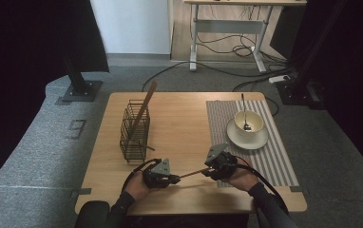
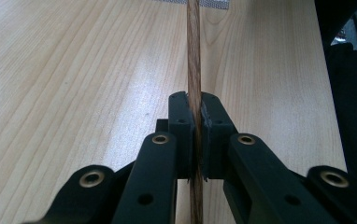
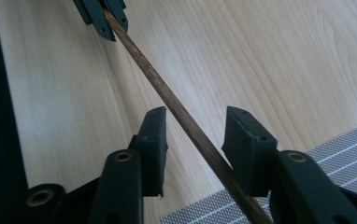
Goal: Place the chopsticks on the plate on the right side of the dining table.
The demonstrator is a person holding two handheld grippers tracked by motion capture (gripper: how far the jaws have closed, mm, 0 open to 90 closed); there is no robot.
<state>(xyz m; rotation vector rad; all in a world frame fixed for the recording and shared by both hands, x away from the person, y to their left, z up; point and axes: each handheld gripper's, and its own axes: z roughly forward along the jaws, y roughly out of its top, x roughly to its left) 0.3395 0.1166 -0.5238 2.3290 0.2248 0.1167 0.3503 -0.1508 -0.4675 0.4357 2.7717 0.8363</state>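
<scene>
Chopstick (image 1: 192,174), held level just above the near bench (image 1: 184,118) edge: left tongs (image 2: 195,119) pinching one end, right tongs (image 3: 193,128) spread astride the other, pads not touching; handover step, next likely right closes before left lets go

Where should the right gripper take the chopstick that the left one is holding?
On the bare shaft, near its free end. The chopstick is thin, straight and nearly level, pinched by the left gripper. The right gripper already straddles it, pads apart. Come from the placemat side, across the shaft, well clear of the left gripper.
</scene>
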